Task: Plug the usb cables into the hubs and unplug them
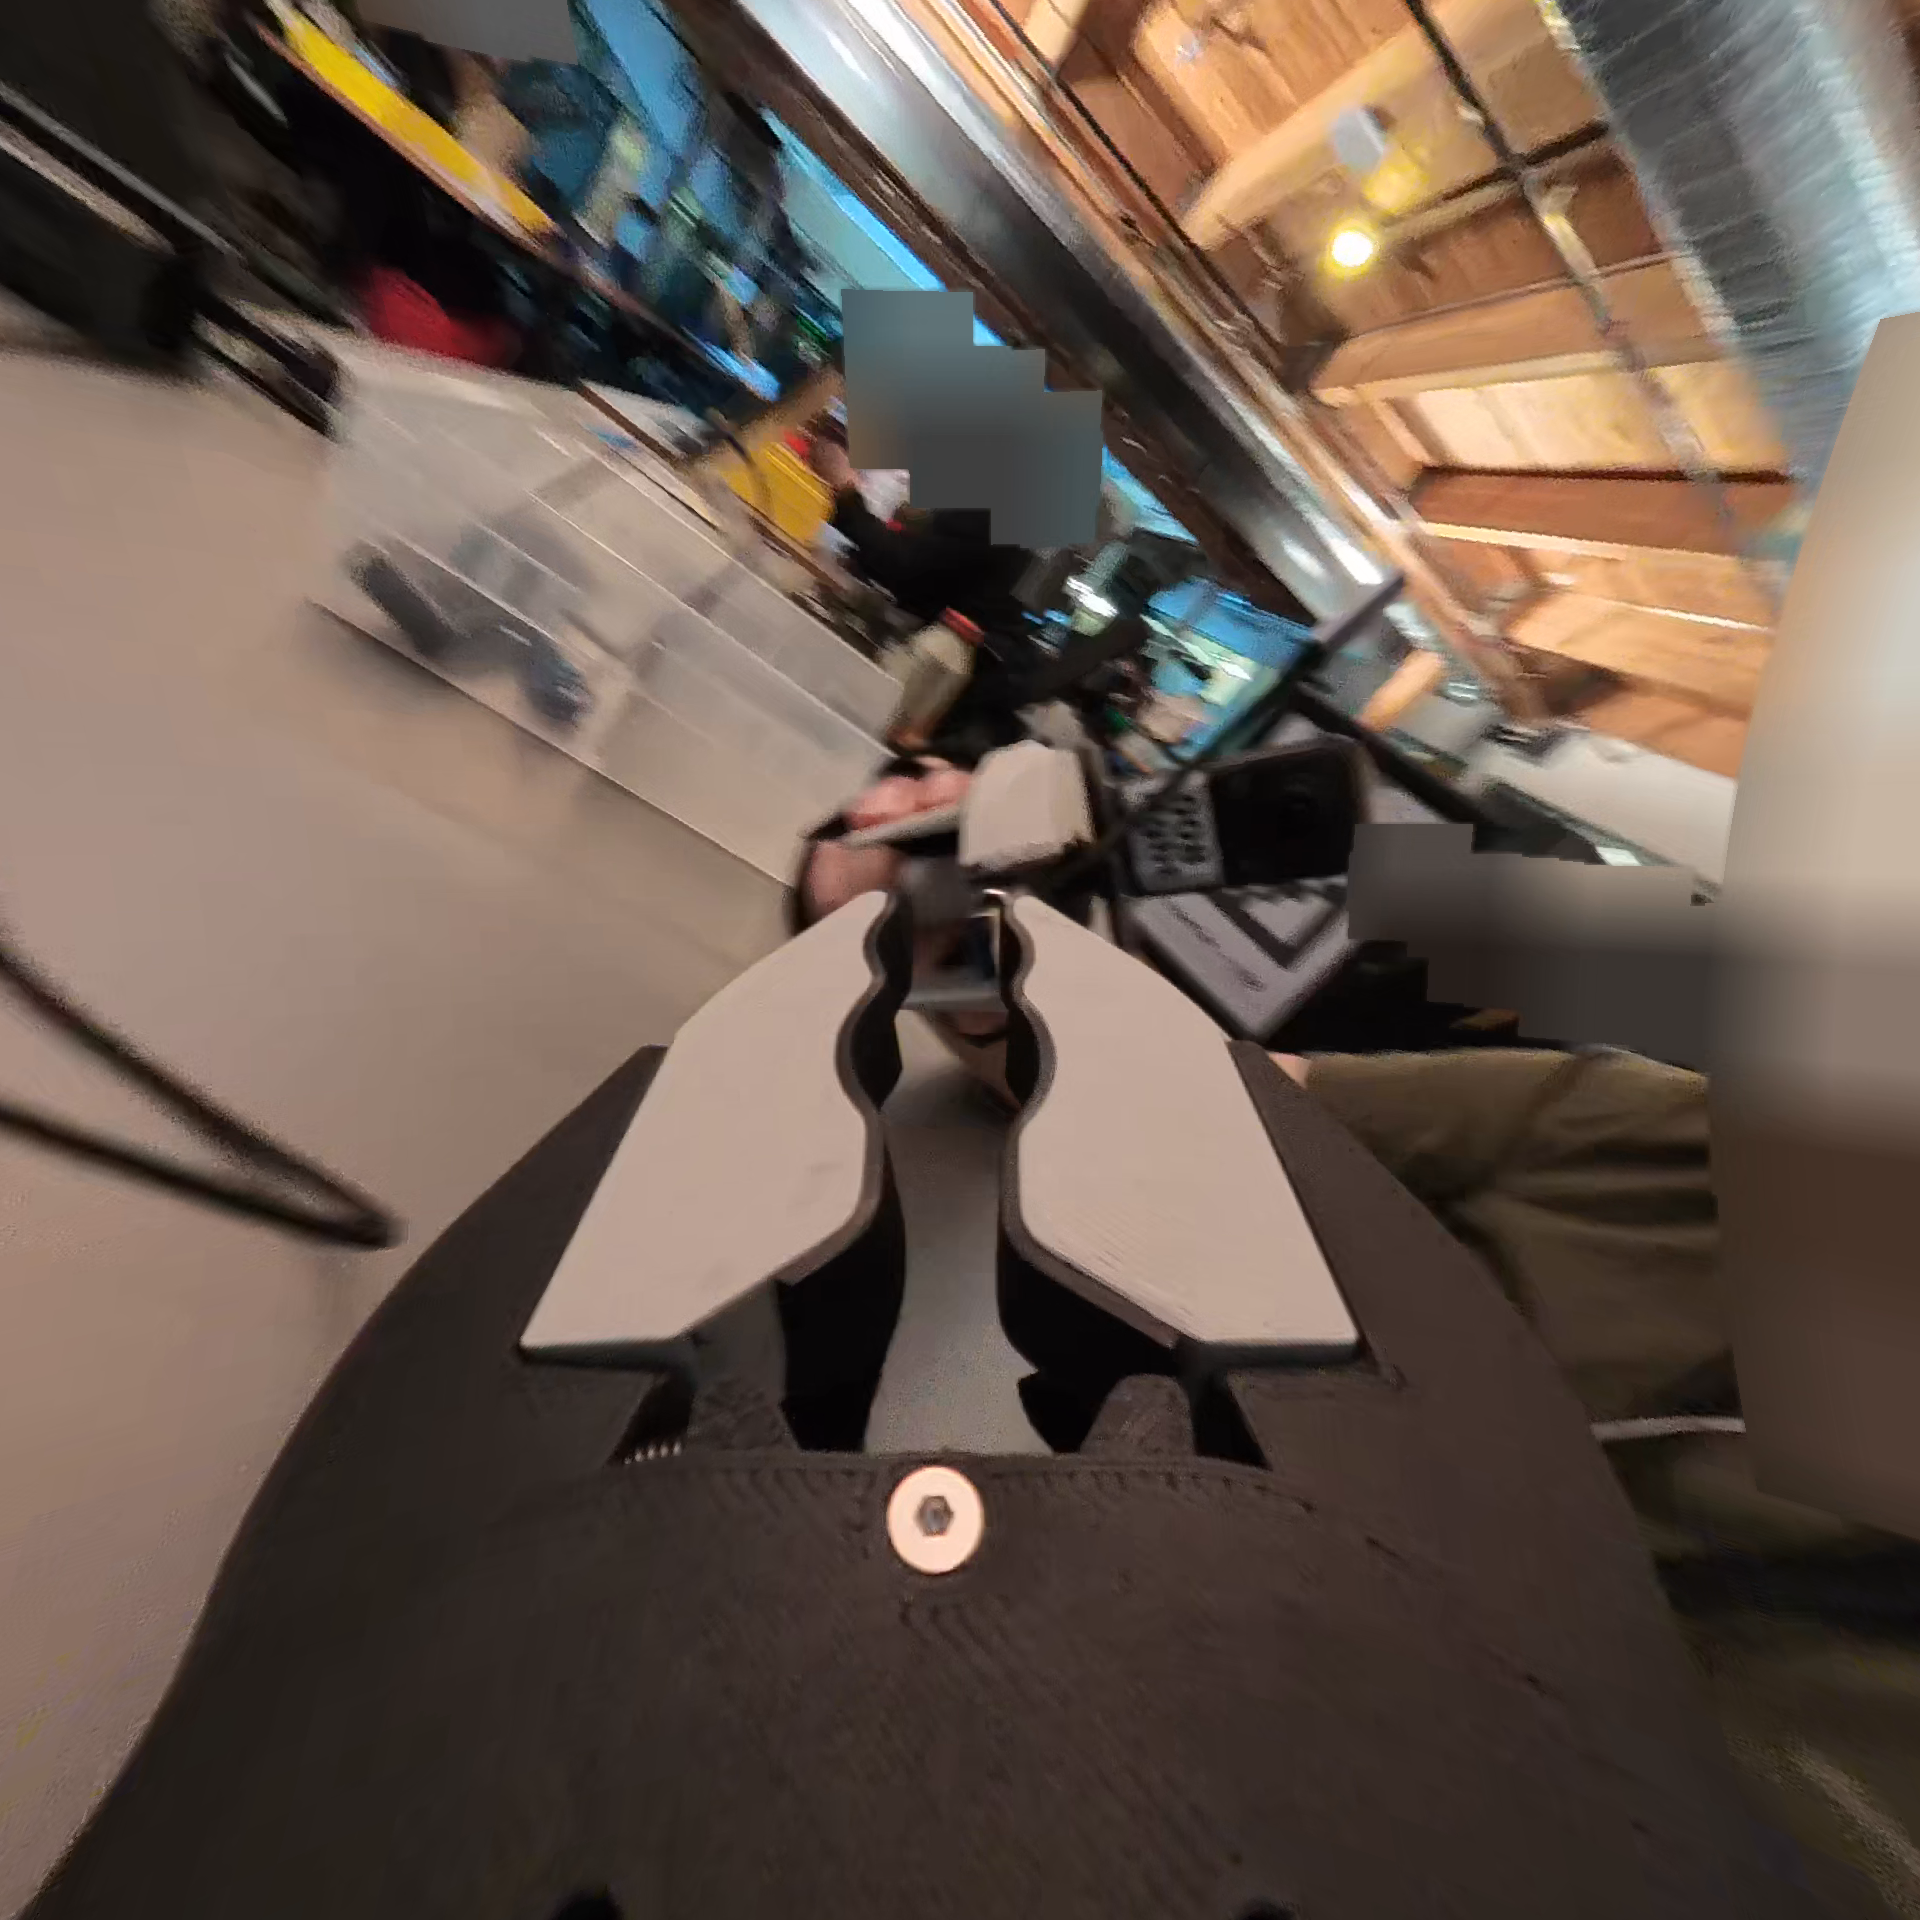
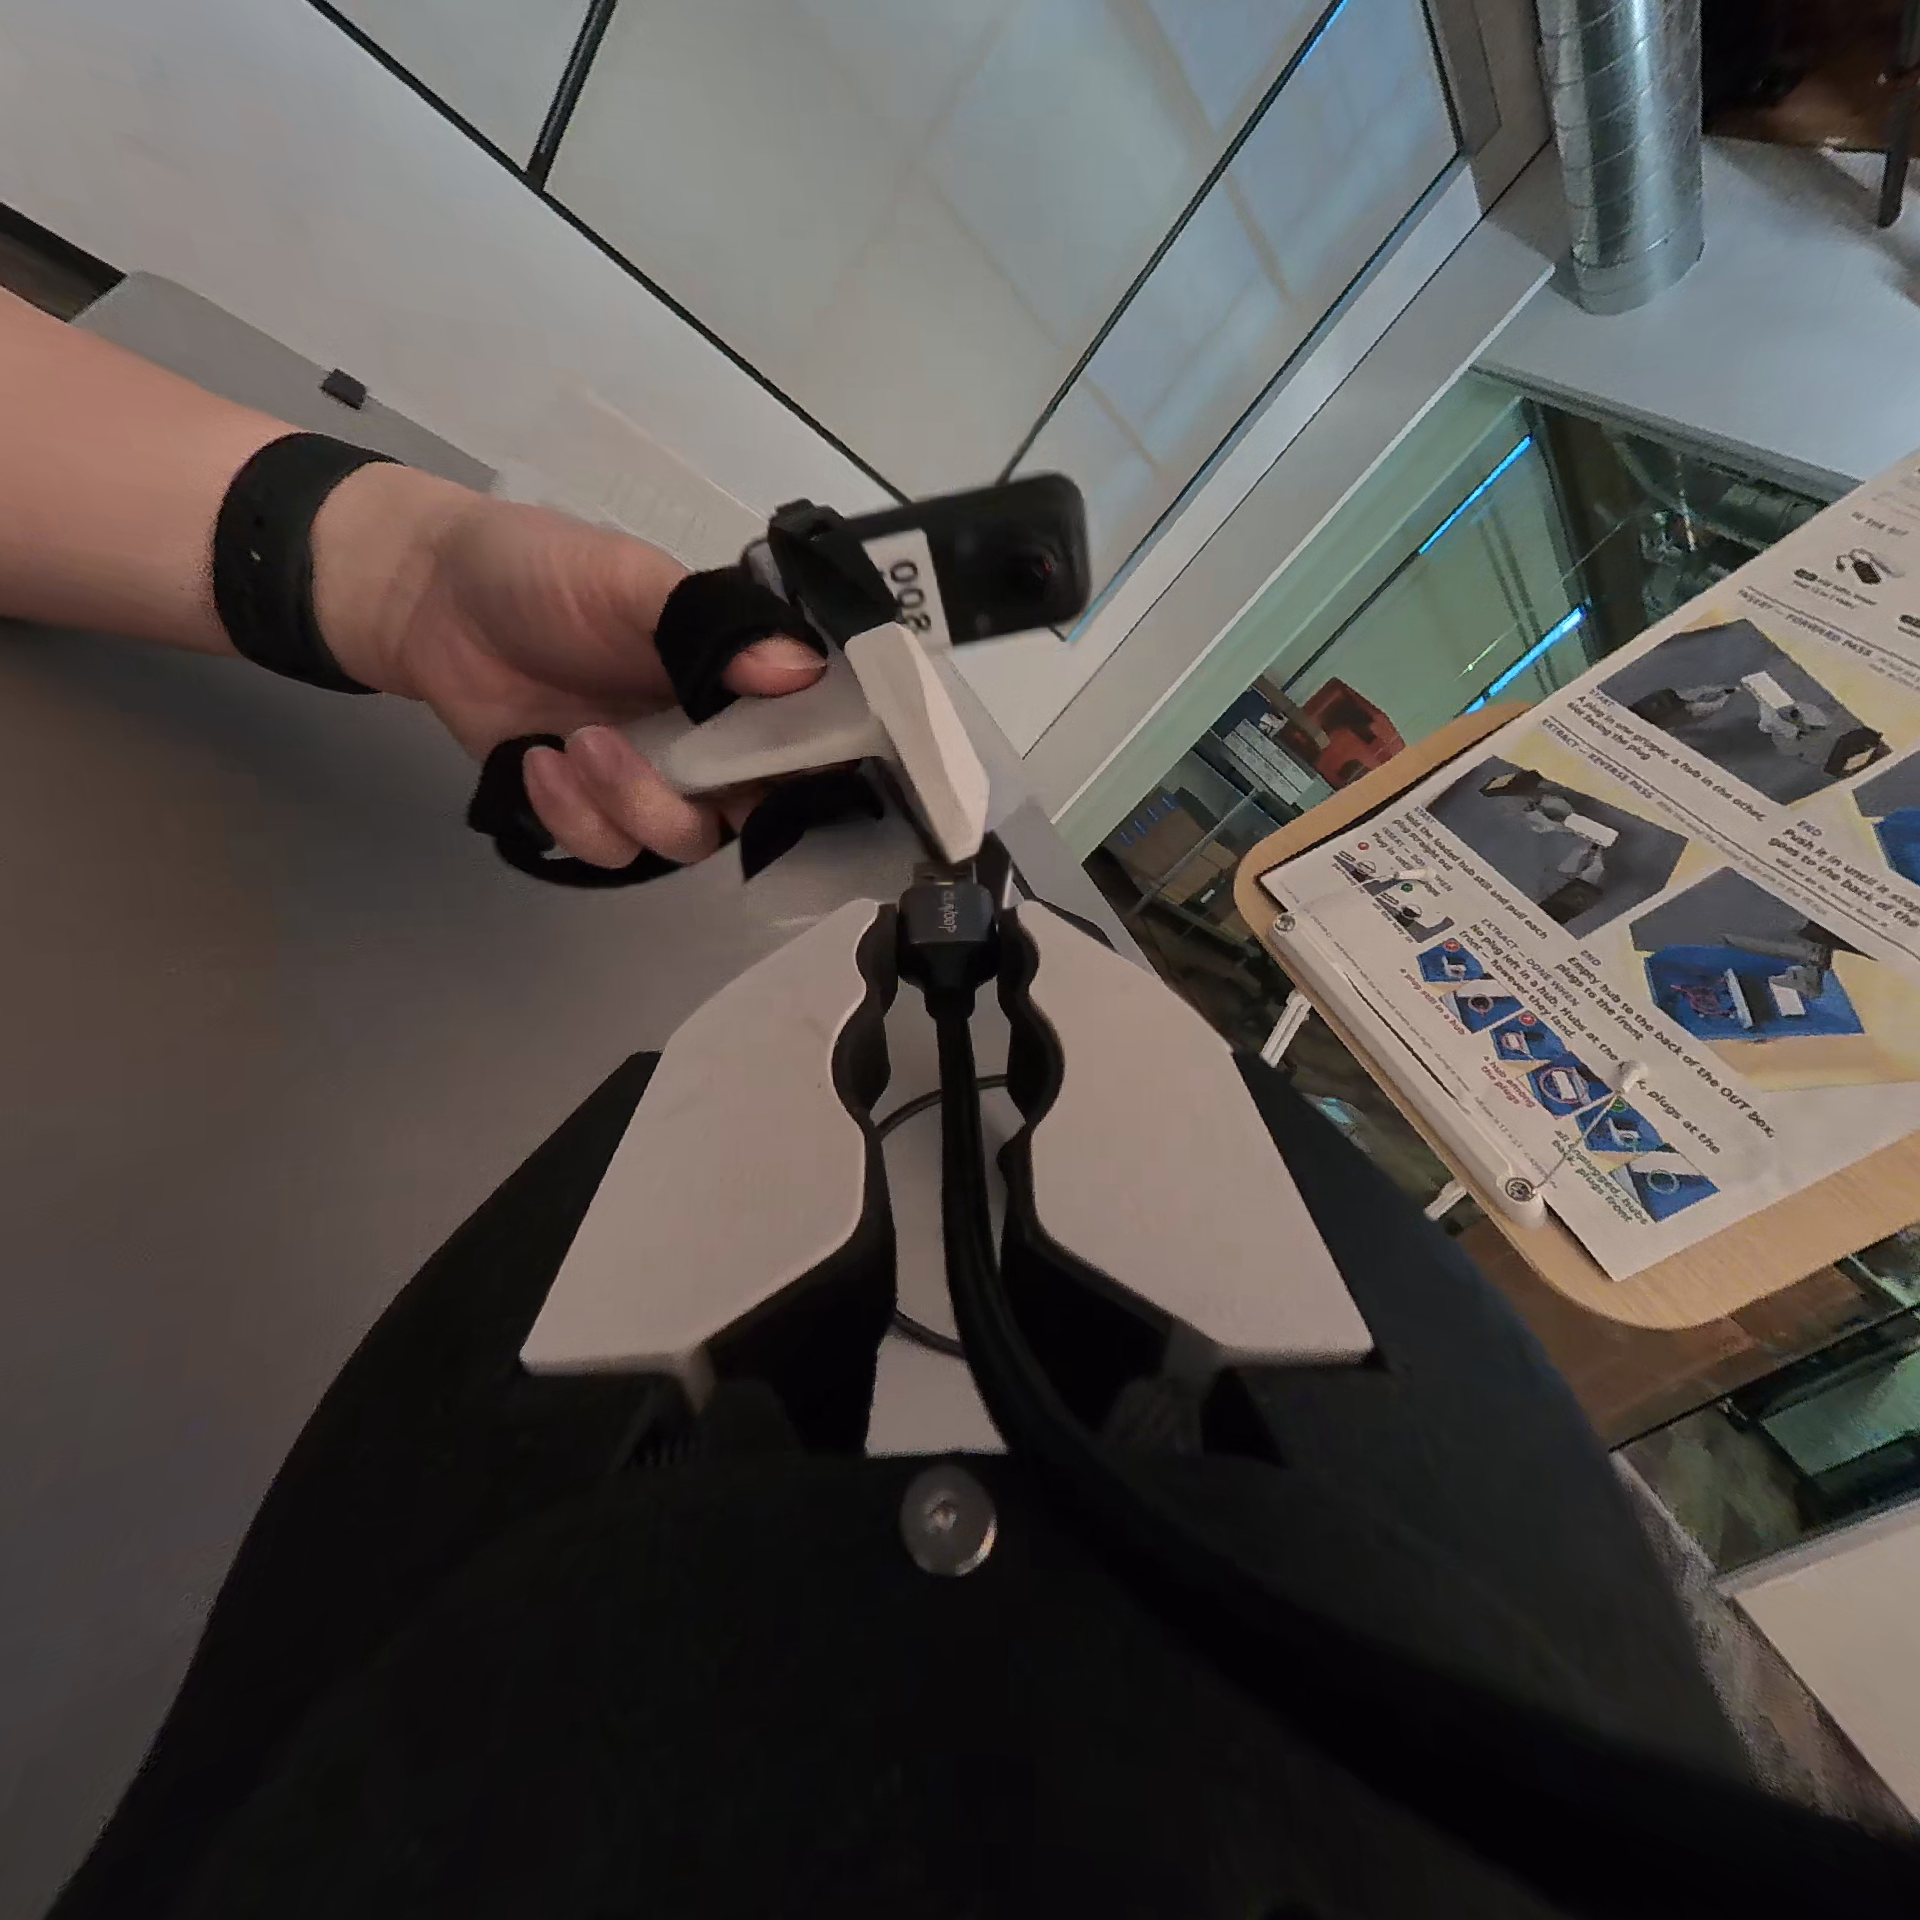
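A big grey table (image 2: 208, 1039) fills the left side of the right wrist view. A wooden board (image 2: 1351, 1278) with a printed sheet (image 2: 1621, 935) sits off to the right. The left gripper (image 1: 948, 925) is closed on a small silver hub (image 1: 961, 961). The right gripper (image 2: 948, 930) squeezes a black usb plug (image 2: 948, 925), and its black cable (image 2: 971, 1195) runs back between the fingers. Plug and hub are tip to tip; I cannot tell if it is in

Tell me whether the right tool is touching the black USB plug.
Touching. The right wrist view shows the right tool shut on the black USB plug, both fingertips pressed against its sides, cable trailing back between them.
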Demonstrator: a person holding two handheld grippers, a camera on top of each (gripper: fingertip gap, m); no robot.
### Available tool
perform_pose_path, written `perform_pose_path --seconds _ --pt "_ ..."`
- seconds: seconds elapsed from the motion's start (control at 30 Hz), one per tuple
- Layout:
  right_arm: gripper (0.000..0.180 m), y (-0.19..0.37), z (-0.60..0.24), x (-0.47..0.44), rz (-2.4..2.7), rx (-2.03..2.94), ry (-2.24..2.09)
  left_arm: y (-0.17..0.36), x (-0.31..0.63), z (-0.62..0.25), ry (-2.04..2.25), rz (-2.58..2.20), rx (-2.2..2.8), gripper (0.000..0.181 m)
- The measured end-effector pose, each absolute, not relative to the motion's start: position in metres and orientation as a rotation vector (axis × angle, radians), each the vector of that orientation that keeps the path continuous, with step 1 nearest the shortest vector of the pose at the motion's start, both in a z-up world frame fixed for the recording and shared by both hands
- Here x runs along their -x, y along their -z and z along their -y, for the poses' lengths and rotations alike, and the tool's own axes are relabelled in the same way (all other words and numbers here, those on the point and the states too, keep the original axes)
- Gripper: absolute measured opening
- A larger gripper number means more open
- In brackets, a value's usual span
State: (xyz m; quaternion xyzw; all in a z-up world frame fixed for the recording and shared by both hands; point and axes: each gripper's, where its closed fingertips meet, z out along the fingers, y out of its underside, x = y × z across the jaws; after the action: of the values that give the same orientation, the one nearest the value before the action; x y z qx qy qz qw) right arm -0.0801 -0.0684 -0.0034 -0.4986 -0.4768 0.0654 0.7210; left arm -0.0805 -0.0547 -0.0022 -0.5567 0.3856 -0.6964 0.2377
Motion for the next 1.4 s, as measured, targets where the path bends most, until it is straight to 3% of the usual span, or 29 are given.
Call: perform_pose_path --seconds 0.07,0.13,0.27,0.33,0.43,0.5,0.67,0.73,0.87,0.93,1.07,1.27,1.4 --pt "0.018 0.002 0.065 0.075 1.033 1.115 -0.149 0.008 0.092 0.018 1.661 -0.967 1.525 0.013" --pt "0.019 0.001 0.062 0.070 1.010 1.129 -0.156 0.029 0.107 -0.022 1.356 -0.893 1.581 0.000" --pt "0.018 -0.002 0.056 0.060 0.966 1.163 -0.190 0.066 0.117 -0.067 1.079 -0.871 1.675 0.004" --pt "0.019 -0.002 0.055 0.056 0.953 1.171 -0.198 0.084 0.114 -0.093 0.937 -0.919 1.724 0.041" --pt "0.019 -0.001 0.053 0.052 0.946 1.186 -0.198 0.099 0.099 -0.110 0.929 -1.034 1.806 0.068" --pt "0.019 0.001 0.052 0.049 0.943 1.192 -0.189 0.106 0.090 -0.119 0.884 -1.116 1.812 0.060" --pt "0.018 0.003 0.051 0.044 0.938 1.203 -0.203 0.125 0.070 -0.142 0.610 -1.368 1.728 0.059" --pt "0.018 0.002 0.051 0.042 0.929 1.206 -0.215 0.132 0.061 -0.137 0.654 -1.479 1.728 0.049" --pt "0.018 0.005 0.050 0.041 0.939 1.222 -0.212 0.134 0.046 -0.137 0.765 -1.558 1.718 0.054" --pt "0.018 0.006 0.050 0.042 0.951 1.225 -0.209 0.136 0.044 -0.132 0.850 -1.595 1.745 0.034" --pt "0.018 0.009 0.048 0.041 0.945 1.244 -0.224 0.132 0.043 -0.131 0.967 -1.546 1.790 0.029" --pt "0.018 -0.005 0.030 0.018 0.681 1.346 -0.403 0.079 0.034 -0.118 1.251 -1.320 1.831 0.028" --pt "0.018 -0.056 0.028 0.007 0.477 1.289 -0.664 0.025 0.025 -0.094 1.366 -1.264 1.866 0.028"
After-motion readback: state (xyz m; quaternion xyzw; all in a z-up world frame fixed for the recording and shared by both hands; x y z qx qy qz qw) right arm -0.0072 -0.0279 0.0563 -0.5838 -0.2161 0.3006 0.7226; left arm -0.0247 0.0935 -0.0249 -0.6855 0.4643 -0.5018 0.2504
